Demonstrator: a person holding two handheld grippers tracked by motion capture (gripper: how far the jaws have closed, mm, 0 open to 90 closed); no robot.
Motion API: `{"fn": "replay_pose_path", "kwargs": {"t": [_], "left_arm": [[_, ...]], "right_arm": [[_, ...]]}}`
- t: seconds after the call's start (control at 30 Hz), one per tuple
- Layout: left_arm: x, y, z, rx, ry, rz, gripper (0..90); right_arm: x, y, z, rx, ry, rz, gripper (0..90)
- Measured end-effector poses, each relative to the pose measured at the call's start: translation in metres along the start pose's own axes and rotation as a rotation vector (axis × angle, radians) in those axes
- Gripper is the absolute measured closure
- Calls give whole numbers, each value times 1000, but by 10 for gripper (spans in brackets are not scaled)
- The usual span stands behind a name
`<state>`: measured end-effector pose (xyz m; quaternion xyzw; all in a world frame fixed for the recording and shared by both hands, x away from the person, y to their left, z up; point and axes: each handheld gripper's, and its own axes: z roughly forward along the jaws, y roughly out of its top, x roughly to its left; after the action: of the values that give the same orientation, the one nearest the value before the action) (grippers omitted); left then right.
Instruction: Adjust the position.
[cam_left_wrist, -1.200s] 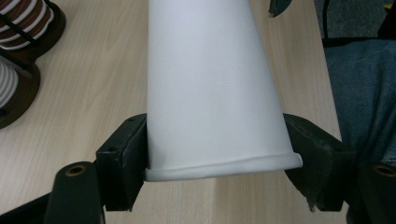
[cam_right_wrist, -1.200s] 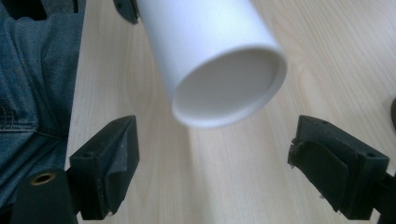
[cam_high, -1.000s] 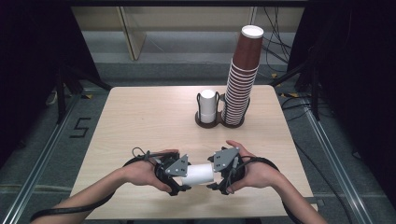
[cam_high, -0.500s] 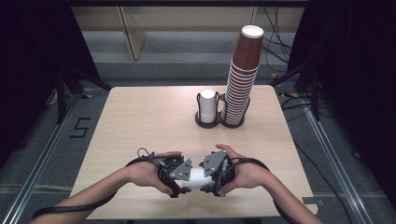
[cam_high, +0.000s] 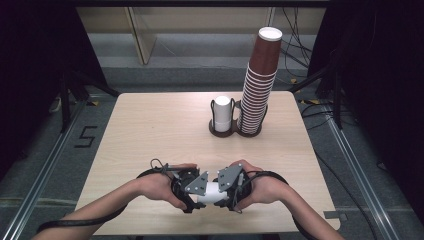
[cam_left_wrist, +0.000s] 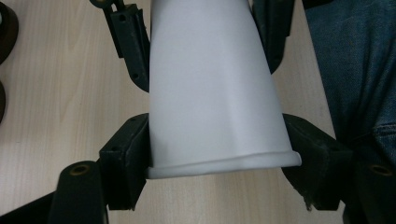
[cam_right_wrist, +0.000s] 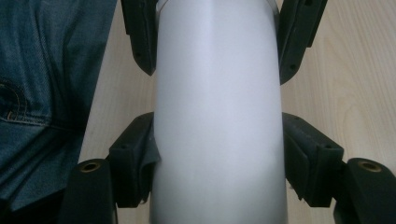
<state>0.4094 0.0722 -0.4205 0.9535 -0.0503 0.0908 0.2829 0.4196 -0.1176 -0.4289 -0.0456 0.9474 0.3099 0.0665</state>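
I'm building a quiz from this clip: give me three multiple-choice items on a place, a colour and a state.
1. Where does the tall cup stack stand? A near edge B far side, in the holder C floor
2. What colour is the cup held between the tools? A white B brown C blue
3. What is the left tool doing? A open B shut on the cup C lying on the table

Answers: B, it rises from the dark holder far from the hands; A, both gripper views show white; B, its jaws press the cup's sides, as the right tool's do.

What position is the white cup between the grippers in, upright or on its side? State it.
On its side. The white cup lies level near the table's front edge, left gripper clamping one end, right gripper the other.
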Motion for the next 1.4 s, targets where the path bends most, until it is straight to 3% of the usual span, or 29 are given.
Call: {"fn": "replay_pose_path", "kwargs": {"t": [0.13,0.17,0.23,0.37,0.5,0.57,0.6,0.63,0.73,0.8,0.87,0.9,0.93,1.0,1.1,1.13,1.17,1.23,1.3,1.37,1.4], "left_arm": [[0,0,0,-1,0,-3,287],[0,1,1,-3,1,-6,287],[-1,1,2,-2,2,-6,289],[-1,2,5,-7,3,-16,288],[0,2,8,-1,-4,-26,259],[2,0,9,7,31,-29,145],[2,0,9,7,31,-29,136],[3,-3,8,-3,49,-56,136],[4,-8,6,-17,68,-75,122],[2,-14,5,-66,69,-121,109],[1,-17,3,-90,79,-137,109],[1,-19,2,-96,74,-137,109],[1,-19,2,-96,74,-137,109],[1,-23,0,-114,75,-140,108],[1,-28,-2,-199,82,-198,108],[1,-28,-2,-199,82,-198,111],[2,-31,-2,-270,91,-222,115],[3,-32,-3,-285,98,-226,122],[4,-35,-4,-336,104,-251,125],[5,-36,-6,-332,107,-246,128],[5,-36,-6,-353,101,-258,128]], "right_arm": [[1,0,-1,3,-3,9,342],[-1,-1,-1,0,-6,-17,344],[2,-2,-2,16,-8,13,348],[0,-2,-2,17,-6,-29,353],[0,-4,-2,17,8,-9,352],[-1,-6,-3,2,6,-43,352],[-1,-6,-3,2,6,-43,352],[0,-9,-6,-7,-9,-25,352],[-2,-14,-8,-30,-29,-36,352],[-3,-24,-13,-75,-84,-10,351],[-3,-30,-14,-98,-93,27,350],[-3,-33,-16,-120,-120,32,350],[-3,-33,-16,-120,-120,32,350],[-3,-41,-17,-173,-142,68,349],[-2,-46,-18,-221,-175,73,346],[-1,-48,-18,-240,-187,95,346],[0,-50,-18,-262,-197,112,345],[1,-52,-18,-282,-212,122,345],[3,-58,-17,-335,-234,154,344],[3,-60,-17,-349,-239,166,343],[3,-62,-17,-368,-249,164,343]]}}
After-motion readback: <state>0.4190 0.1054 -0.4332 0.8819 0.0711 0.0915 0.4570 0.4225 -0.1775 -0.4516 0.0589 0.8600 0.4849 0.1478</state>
